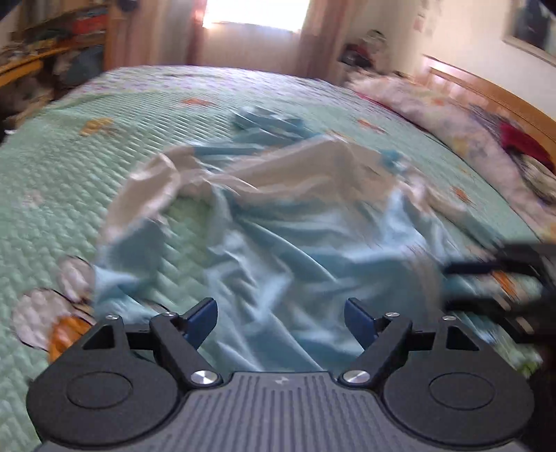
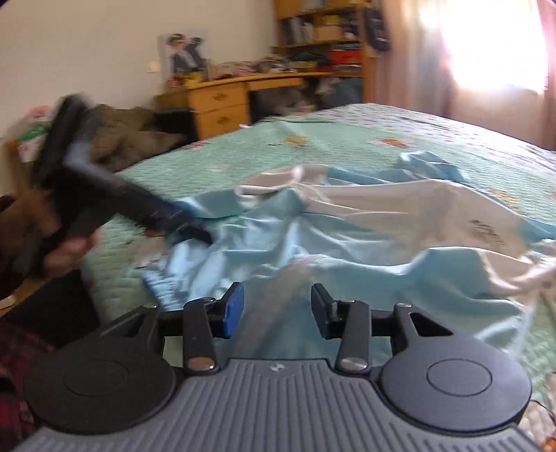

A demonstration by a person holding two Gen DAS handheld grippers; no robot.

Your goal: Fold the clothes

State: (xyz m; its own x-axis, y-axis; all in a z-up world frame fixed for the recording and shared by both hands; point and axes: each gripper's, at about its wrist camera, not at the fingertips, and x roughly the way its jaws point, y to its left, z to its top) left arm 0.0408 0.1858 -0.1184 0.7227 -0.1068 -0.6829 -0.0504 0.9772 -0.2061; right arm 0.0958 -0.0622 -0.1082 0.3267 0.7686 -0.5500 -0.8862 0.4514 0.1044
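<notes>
A light blue and white garment (image 1: 278, 226) lies crumpled and spread over the green quilted bed (image 1: 87, 191). In the left wrist view my left gripper (image 1: 281, 320) hovers over the garment's near blue part, jaws wide open with nothing pinched. My right gripper (image 1: 451, 287) shows blurred at the right edge. In the right wrist view the same garment (image 2: 347, 236) fills the middle of the bed (image 2: 208, 163). My right gripper (image 2: 278, 309) stands open above its near edge, pads apart from the cloth. My left gripper (image 2: 194, 227), blurred, reaches over the garment's left corner, held by a hand (image 2: 69, 250).
Pillows (image 1: 434, 114) and a wooden headboard (image 1: 493, 94) line the bed's right side. A wooden desk (image 2: 226, 101) with shelves stands beyond the bed's far corner, beside a dark heap of clothing (image 2: 132, 135). A bright curtained window (image 1: 253, 14) is behind the bed.
</notes>
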